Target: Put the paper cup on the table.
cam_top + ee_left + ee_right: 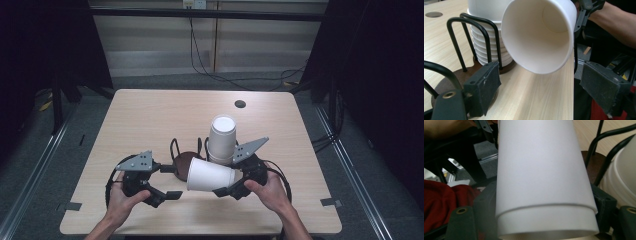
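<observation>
The surface [150, 120] is a light wood top with a small dark round hole [240, 104] near its far edge. Toward its near middle stands a dark round holder [181, 165] with black wire loops, carrying an upside-down stack of white paper cups [222, 137]; in the left tool view the stacked rims sit inside the wire loops.

A single white paper cup [210, 175] lies on its side above the surface, just in front of the stack and beside the holder, its open mouth turned toward the person's left. The right tool [226, 190] pinches this cup at its base end; in the right tool view the cup wall lies between both pads, which press on it.

The left tool [171, 181] rests low by the holder, with its jaws spread and nothing between them. In the left tool view its pads [485, 86] stand well apart, and the cup's mouth [539, 35] faces them from beyond.
</observation>
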Demonstrator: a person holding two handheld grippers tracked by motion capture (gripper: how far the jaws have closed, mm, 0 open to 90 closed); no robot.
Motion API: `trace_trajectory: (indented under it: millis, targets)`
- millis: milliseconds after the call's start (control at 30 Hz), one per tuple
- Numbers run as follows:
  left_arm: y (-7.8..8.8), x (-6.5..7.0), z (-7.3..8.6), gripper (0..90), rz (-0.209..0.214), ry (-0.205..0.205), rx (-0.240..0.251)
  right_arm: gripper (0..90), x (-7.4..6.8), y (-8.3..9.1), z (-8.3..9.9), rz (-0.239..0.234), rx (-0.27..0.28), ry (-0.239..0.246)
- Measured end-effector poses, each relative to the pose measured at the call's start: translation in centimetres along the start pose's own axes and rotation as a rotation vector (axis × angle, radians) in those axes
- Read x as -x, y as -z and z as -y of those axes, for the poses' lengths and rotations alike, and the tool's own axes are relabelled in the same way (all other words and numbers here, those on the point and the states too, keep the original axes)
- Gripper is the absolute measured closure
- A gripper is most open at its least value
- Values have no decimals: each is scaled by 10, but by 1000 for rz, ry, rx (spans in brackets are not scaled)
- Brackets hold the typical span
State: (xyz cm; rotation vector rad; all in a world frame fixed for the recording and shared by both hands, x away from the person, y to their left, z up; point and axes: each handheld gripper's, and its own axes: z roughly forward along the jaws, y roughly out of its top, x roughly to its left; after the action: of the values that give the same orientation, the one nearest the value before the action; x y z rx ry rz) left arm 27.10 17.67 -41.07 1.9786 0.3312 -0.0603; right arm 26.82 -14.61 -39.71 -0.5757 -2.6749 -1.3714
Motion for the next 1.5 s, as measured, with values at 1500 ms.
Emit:
trace_trajectory:
  millis: [1500]
  targets:
    - [-13,6,-2,0,33,19,137,244,-12,-23,-10,-107,120,66]
